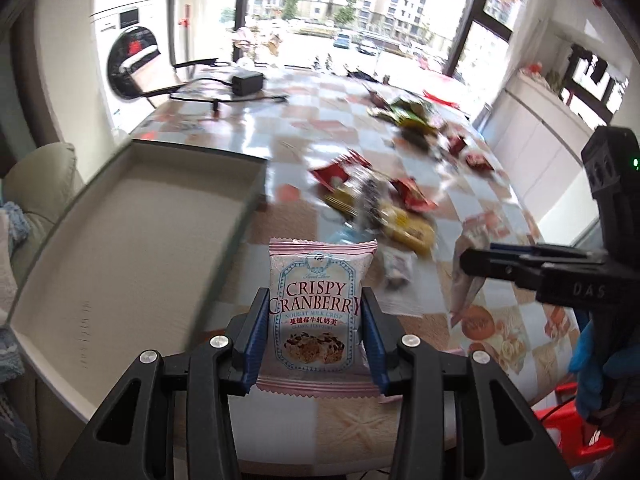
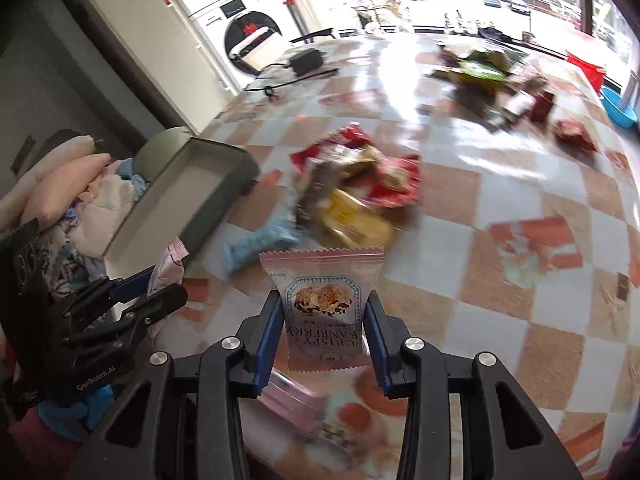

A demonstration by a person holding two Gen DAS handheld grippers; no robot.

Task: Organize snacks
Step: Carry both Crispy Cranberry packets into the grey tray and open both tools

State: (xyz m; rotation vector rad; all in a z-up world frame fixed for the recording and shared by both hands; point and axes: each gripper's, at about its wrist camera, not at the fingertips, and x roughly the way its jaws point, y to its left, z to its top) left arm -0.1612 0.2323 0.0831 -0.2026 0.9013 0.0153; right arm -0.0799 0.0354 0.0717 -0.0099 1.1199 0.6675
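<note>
Pink cranberry packets are clamped in both grippers: one [image 1: 316, 304] in the left gripper [image 1: 316, 344], another [image 2: 322, 312] in the right gripper [image 2: 322, 344], above the checkered surface [image 2: 500, 200]; a grey tray [image 1: 132, 232] is seen left of the left gripper.

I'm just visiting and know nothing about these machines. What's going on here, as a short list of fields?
left tool: shut on a pink Crispy Cranberry packet, label upright
right tool: shut on a second Crispy Cranberry packet, label upside down
box: open cardboard box on the tablecloth's left, nothing visible in it
loose snacks: heap of red and yellow wrappers mid-table
far pile: more packets near the window
</note>
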